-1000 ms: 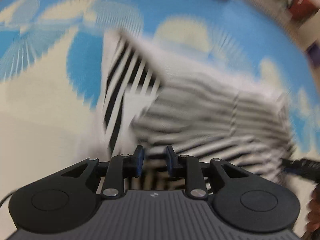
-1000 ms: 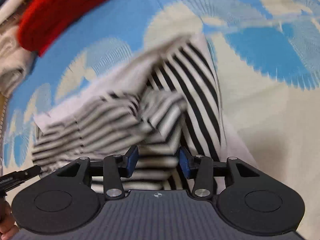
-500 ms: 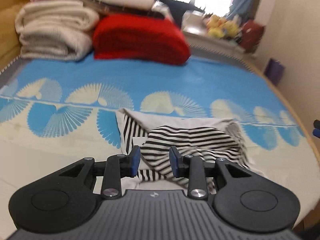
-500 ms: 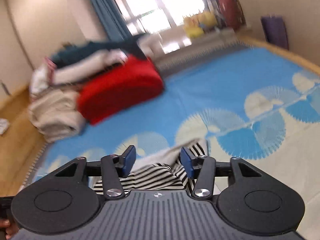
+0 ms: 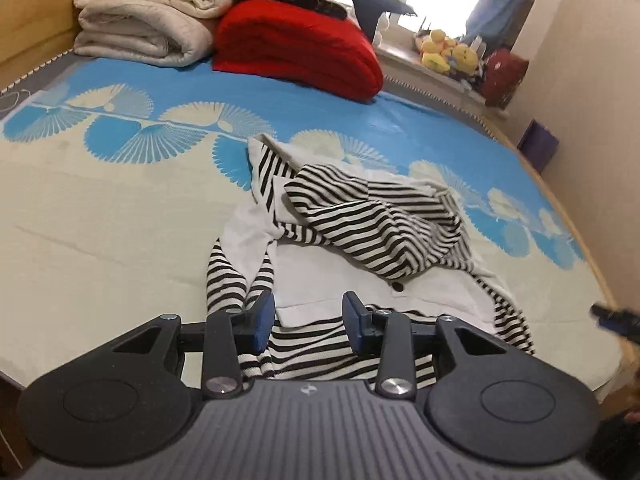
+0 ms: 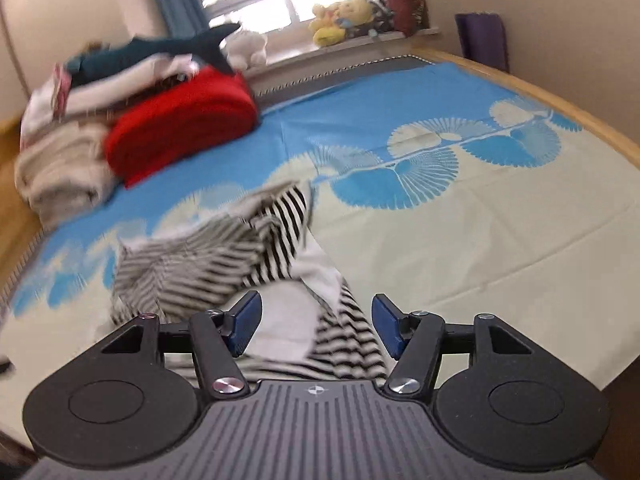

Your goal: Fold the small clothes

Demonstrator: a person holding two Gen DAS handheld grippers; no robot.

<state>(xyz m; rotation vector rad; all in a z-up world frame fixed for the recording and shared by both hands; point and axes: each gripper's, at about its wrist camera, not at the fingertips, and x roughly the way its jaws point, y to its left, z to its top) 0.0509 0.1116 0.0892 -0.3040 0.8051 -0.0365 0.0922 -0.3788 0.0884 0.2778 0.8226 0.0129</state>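
Observation:
A small black-and-white striped garment (image 5: 360,220) with white panels lies crumpled on the bed; it also shows, blurred, in the right wrist view (image 6: 224,256). My left gripper (image 5: 308,322) is open and empty, held above the garment's near striped edge. My right gripper (image 6: 314,326) is open and empty, above the garment's near end. The right gripper's tip (image 5: 616,320) shows at the right edge of the left wrist view.
The bed sheet (image 5: 100,220) is cream and blue with fan patterns. A red folded blanket (image 5: 296,48) and cream folded quilts (image 5: 148,20) are stacked at the bed's far end. Plush toys (image 5: 444,50) sit on the windowsill. The bed's wooden edge (image 6: 560,104) runs along the right.
Both grippers have lifted and drawn back from the garment, so the views now take in the whole bed. The garment lies where it was dropped. Both jaws have widened.

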